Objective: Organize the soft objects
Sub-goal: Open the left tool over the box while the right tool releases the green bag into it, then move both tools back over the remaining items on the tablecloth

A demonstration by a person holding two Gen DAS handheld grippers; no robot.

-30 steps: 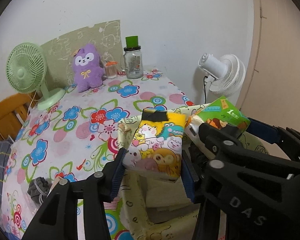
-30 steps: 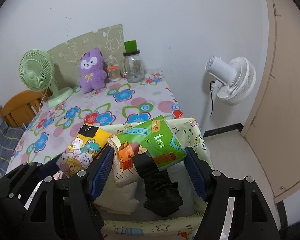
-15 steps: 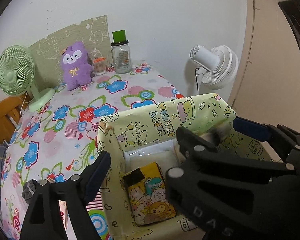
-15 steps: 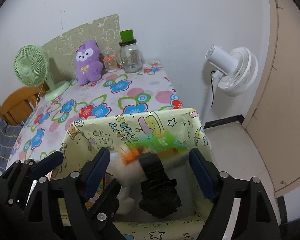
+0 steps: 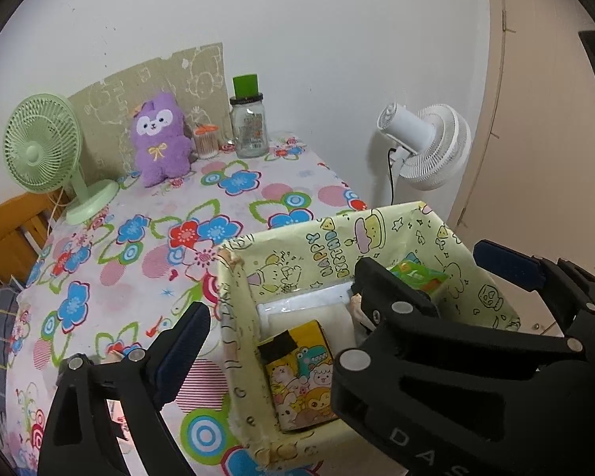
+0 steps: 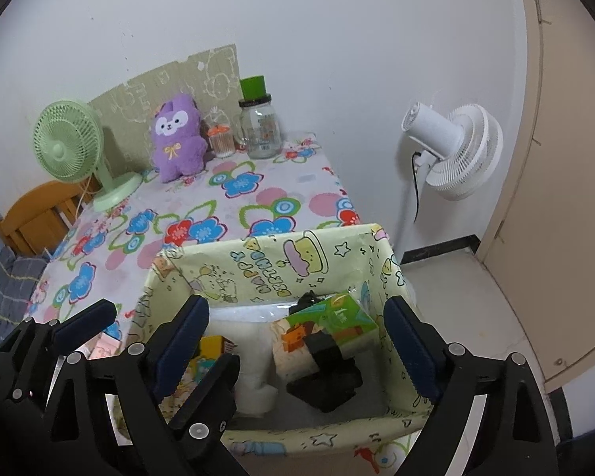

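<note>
A yellow-green cartoon-print fabric box stands at the table's near right corner. A yellow animal-print soft pack lies inside at its left. A green soft pack lies inside at the right, over a black cloth and white folded pads. My left gripper is open and empty above the box. My right gripper is open and empty over the box, beside the left one.
On the flowered tablecloth at the back stand a purple plush, a green desk fan, a glass jar with a green lid and a small orange-lidded cup. A white floor fan stands right of the table. A wooden chair is at left.
Both grippers opened and let go: the yellow pack and the green pack dropped from above the box into it. Both grippers then drew back and up slightly.
</note>
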